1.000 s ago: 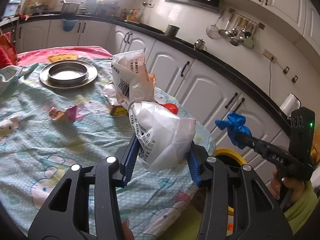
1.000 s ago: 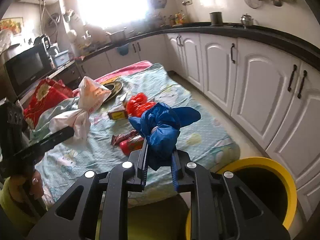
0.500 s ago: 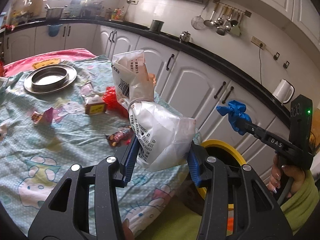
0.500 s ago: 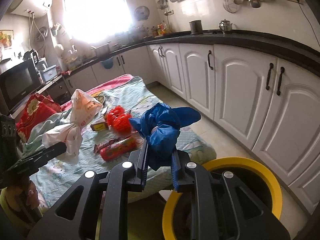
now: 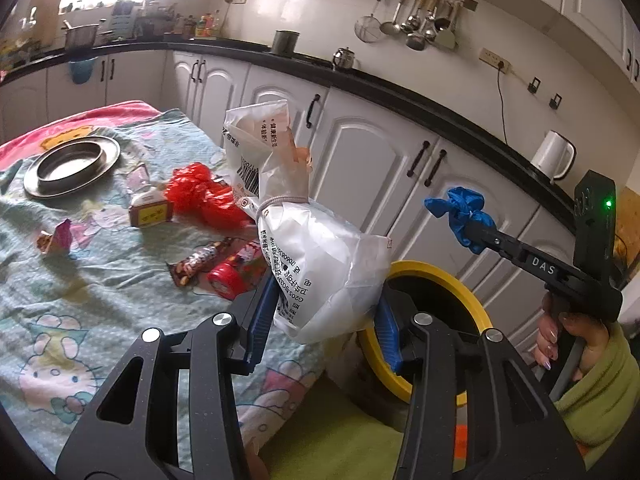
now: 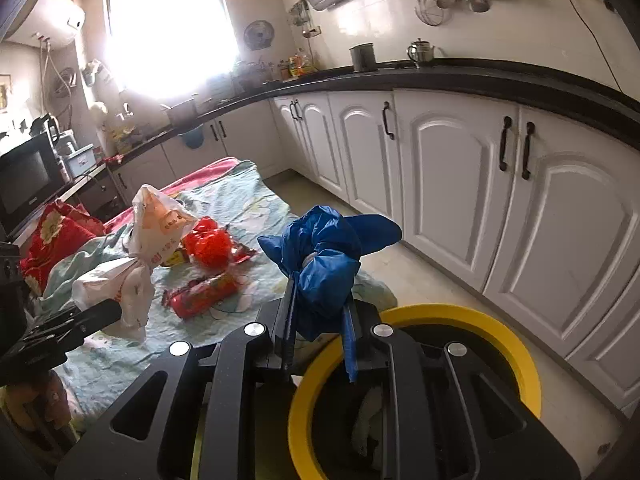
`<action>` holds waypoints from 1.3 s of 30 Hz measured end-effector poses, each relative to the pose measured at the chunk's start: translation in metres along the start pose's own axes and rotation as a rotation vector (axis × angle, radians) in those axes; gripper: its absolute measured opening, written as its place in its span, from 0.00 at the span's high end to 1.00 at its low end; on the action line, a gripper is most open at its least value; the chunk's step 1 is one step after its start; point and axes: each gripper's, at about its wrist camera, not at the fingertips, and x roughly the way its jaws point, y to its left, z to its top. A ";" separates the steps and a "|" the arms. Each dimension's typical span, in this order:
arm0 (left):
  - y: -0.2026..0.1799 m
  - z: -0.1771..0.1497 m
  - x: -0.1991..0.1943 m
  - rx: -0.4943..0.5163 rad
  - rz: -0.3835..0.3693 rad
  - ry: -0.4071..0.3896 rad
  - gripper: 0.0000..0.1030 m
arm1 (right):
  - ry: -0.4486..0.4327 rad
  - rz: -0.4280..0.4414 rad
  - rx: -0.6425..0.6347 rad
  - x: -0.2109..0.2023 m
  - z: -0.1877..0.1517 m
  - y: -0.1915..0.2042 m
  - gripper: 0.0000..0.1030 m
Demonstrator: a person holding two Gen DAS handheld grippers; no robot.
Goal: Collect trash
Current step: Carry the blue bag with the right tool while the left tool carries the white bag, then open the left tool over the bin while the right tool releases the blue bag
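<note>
My left gripper is shut on a tied white plastic bag, held in the air at the table's edge, beside the yellow-rimmed bin. My right gripper is shut on a tied blue plastic bag, held just above the bin's near rim. The blue bag also shows in the left wrist view, and the white bag in the right wrist view. Some trash lies inside the bin.
On the cartoon-print cloth lie a red plastic bag, a small box, a snack wrapper, a red packet and a crumpled wrapper. A metal dish stands at the back. White cabinets line the right.
Both grippers, with their bags, have moved away from the table toward the bin. The bin's rim now fills more of both views.
</note>
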 end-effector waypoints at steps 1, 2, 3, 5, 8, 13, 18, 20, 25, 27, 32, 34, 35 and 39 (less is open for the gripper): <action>-0.002 -0.001 0.002 0.005 -0.004 0.004 0.64 | 0.000 -0.006 0.003 -0.001 -0.001 -0.002 0.82; -0.005 -0.002 0.003 0.009 -0.008 0.008 0.64 | 0.000 -0.011 0.009 -0.002 -0.003 -0.006 0.82; -0.007 -0.002 0.004 0.013 -0.010 0.011 0.64 | 0.001 -0.017 0.015 -0.003 -0.004 -0.010 0.82; -0.012 -0.004 0.008 0.023 -0.018 0.022 0.64 | 0.002 -0.029 0.024 -0.005 -0.006 -0.016 0.82; -0.018 -0.007 0.013 0.039 -0.028 0.038 0.64 | 0.004 -0.046 0.037 -0.008 -0.011 -0.026 0.82; -0.033 -0.013 0.023 0.068 -0.049 0.060 0.64 | 0.006 -0.073 0.060 -0.012 -0.019 -0.042 0.82; -0.047 -0.021 0.033 0.099 -0.070 0.093 0.64 | 0.016 -0.100 0.085 -0.014 -0.029 -0.060 0.82; -0.051 -0.022 0.038 0.111 -0.080 0.108 0.64 | 0.023 -0.114 0.095 -0.015 -0.034 -0.069 0.82; -0.064 -0.029 0.051 0.143 -0.106 0.146 0.64 | 0.045 -0.141 0.114 -0.016 -0.045 -0.080 0.82; -0.068 -0.032 0.057 0.154 -0.116 0.166 0.64 | 0.055 -0.148 0.121 -0.016 -0.050 -0.085 0.82; -0.083 -0.036 0.076 0.195 -0.145 0.222 0.64 | 0.076 -0.162 0.143 -0.015 -0.060 -0.099 0.82; -0.088 -0.038 0.083 0.212 -0.155 0.243 0.64 | 0.084 -0.164 0.151 -0.014 -0.063 -0.104 0.82; -0.090 -0.039 0.087 0.218 -0.158 0.257 0.64 | 0.089 -0.163 0.156 -0.013 -0.065 -0.107 0.82; -0.096 -0.045 0.099 0.230 -0.181 0.303 0.64 | 0.114 -0.155 0.162 -0.009 -0.070 -0.111 0.81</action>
